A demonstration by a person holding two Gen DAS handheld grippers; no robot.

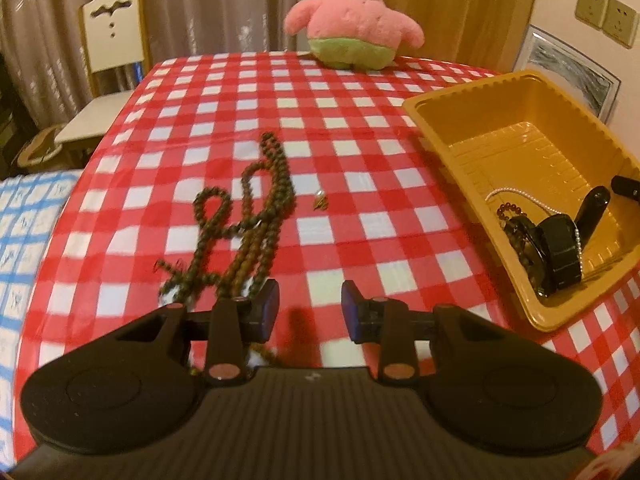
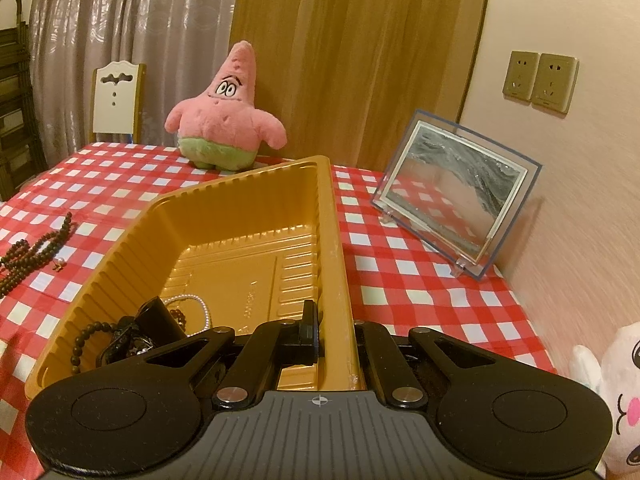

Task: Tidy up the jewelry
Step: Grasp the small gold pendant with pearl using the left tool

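A long string of brown beads point(image 1: 260, 200) lies tangled on the red-checked tablecloth, and its near end runs under my left gripper's left finger. A tiny pendant point(image 1: 321, 202) lies just right of the beads. My left gripper point(image 1: 310, 308) hovers open over the cloth, with nothing between its blue pads. At the right stands a yellow plastic tray point(image 1: 520, 92) holding a black watch point(image 1: 560, 248), a pearl bracelet point(image 1: 516, 192) and a dark bead bracelet point(image 1: 506, 212). My right gripper point(image 2: 336, 320) is shut on the tray point(image 2: 240, 176), one finger inside its right wall and one outside.
A pink star plush point(image 2: 224, 120) sits at the table's far edge. A glass picture frame point(image 2: 456, 196) leans near the wall on the right, and a white plush point(image 2: 616, 392) is at the near right. A chair point(image 1: 116, 28) stands beyond the table's left corner.
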